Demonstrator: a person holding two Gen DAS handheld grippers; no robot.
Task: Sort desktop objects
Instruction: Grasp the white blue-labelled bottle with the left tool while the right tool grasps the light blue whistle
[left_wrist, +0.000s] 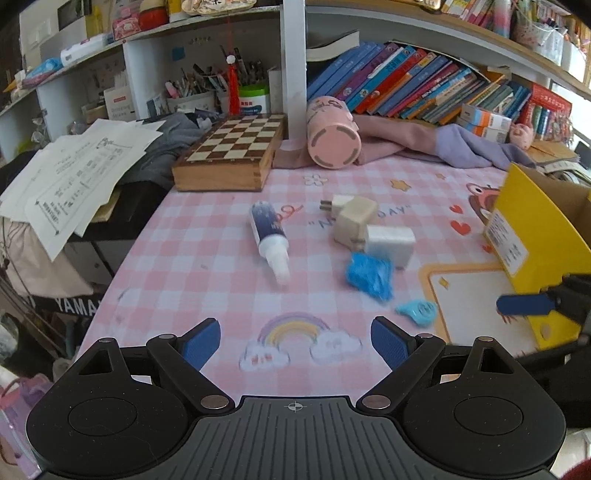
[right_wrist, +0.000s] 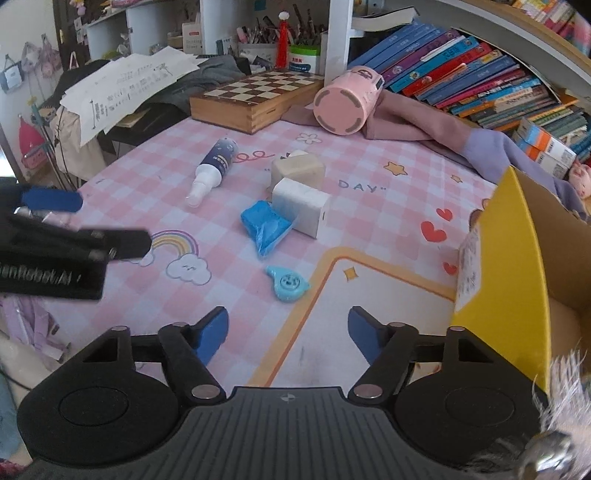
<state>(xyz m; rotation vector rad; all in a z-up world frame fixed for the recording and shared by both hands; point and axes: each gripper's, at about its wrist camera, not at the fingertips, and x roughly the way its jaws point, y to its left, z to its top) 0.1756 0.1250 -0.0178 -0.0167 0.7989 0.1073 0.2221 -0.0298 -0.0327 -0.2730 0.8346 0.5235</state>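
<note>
On the pink checked desk mat (left_wrist: 192, 254) lie a dark-blue spray bottle (left_wrist: 269, 236) (right_wrist: 213, 168), a beige charger cube (left_wrist: 355, 218) (right_wrist: 297, 169), a white charger (left_wrist: 389, 243) (right_wrist: 303, 207), a crumpled blue packet (left_wrist: 370, 275) (right_wrist: 266, 226) and a small light-blue correction tape (left_wrist: 419, 312) (right_wrist: 288, 283). My left gripper (left_wrist: 295, 341) hovers open over the rainbow print, short of the bottle. My right gripper (right_wrist: 288, 332) stands open with nothing between its fingers, just short of the correction tape. A yellow cardboard box (left_wrist: 532, 236) (right_wrist: 506, 251) stands open at the right.
A wooden chess box (left_wrist: 231, 155) and a tipped pink cup (left_wrist: 334, 138) lie at the back, with purple cloth (left_wrist: 472, 144) and leaning books (left_wrist: 424, 81) behind. Loose papers (left_wrist: 70, 181) hang over the left edge of the desk.
</note>
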